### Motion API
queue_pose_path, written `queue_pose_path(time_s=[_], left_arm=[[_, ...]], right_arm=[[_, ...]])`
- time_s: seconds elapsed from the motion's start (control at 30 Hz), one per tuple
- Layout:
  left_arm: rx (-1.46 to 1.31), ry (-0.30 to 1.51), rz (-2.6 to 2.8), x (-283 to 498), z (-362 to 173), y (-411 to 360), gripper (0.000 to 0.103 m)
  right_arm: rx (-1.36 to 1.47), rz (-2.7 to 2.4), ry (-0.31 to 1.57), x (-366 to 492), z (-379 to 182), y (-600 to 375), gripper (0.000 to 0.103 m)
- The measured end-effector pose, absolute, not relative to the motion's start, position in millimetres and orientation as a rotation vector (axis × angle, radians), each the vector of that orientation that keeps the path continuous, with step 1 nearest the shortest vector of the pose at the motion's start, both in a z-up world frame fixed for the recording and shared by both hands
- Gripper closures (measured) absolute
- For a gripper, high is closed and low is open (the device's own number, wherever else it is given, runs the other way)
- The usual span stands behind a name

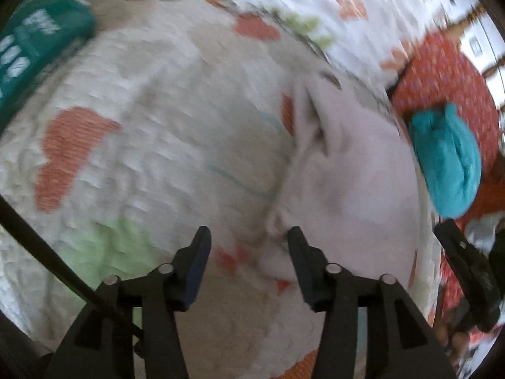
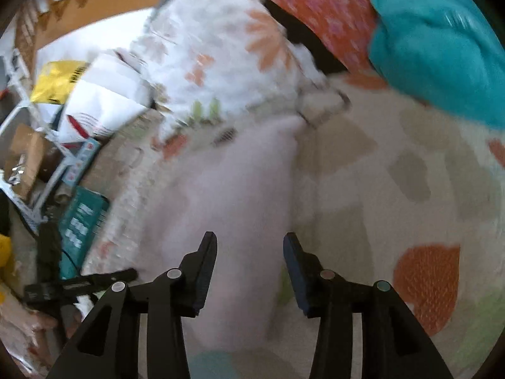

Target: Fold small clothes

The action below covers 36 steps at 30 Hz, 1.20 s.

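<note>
A small pale pink garment [image 1: 353,170] lies on a patterned quilt [image 1: 132,126]; both views are motion-blurred. In the left wrist view my left gripper [image 1: 249,237] is open and empty, just above the garment's near left edge. In the right wrist view the same garment [image 2: 233,195] stretches away as a long strip, and my right gripper [image 2: 249,243] is open and empty over its near end. A teal garment [image 1: 448,161] lies bunched at the right; it also shows in the right wrist view [image 2: 442,50] at the top right.
An orange patterned cushion [image 1: 442,72] lies behind the teal garment. A green box [image 1: 34,44] sits at the quilt's left edge. Bags, boxes and papers [image 2: 79,101] clutter the floor beside the bed. The other gripper [image 1: 467,271] shows at the right edge.
</note>
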<state>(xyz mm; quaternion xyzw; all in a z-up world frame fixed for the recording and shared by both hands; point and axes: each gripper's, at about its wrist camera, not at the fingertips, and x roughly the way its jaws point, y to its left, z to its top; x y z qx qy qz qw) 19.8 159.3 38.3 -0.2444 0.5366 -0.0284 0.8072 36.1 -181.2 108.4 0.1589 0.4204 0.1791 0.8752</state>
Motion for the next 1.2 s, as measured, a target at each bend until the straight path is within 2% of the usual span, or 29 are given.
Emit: queue_pose_path(time_s=[0.13, 0.4, 0.53, 0.63, 0.77, 0.9, 1.0, 1.1, 1.2], left_arm=[[-0.556, 1.080, 0.000, 18.6, 49.3, 176.5, 0.049], [-0.617, 1.059, -0.016, 20.8, 54.5, 198.3, 0.047], [-0.630, 1.005, 0.052, 22.2, 63.2, 218.2, 0.047], [-0.636, 0.952, 0.099, 19.3, 73.3, 233.3, 0.046], [-0.638, 0.915, 0.147, 17.8, 79.4, 245.7, 0.043], [-0.650, 0.942, 0.130, 18.7, 73.5, 244.1, 0.043], [-0.641, 0.960, 0.116, 18.1, 69.9, 238.4, 0.043], [-0.629, 0.966, 0.111, 17.8, 68.7, 233.7, 0.043], [-0.633, 0.972, 0.094, 17.1, 67.4, 230.1, 0.042]], right_arm=[[0.423, 0.589, 0.972, 63.4, 101.5, -133.8, 0.055], [0.695, 0.633, 1.179, 133.1, 16.0, -66.8, 0.056], [0.665, 0.735, 1.229, 141.2, 19.6, -32.7, 0.051], [0.666, 0.841, 1.249, 132.7, 28.6, -21.5, 0.051], [0.460, 0.760, 1.159, 105.3, 44.2, -22.8, 0.051], [0.389, 0.782, 1.265, 75.0, 8.9, -14.2, 0.053], [0.353, 0.834, 1.236, 45.7, 10.5, -19.9, 0.053], [0.403, 0.876, 1.391, 29.5, -0.5, -30.4, 0.054], [0.368, 0.879, 1.329, 14.7, 19.5, -50.3, 0.055]])
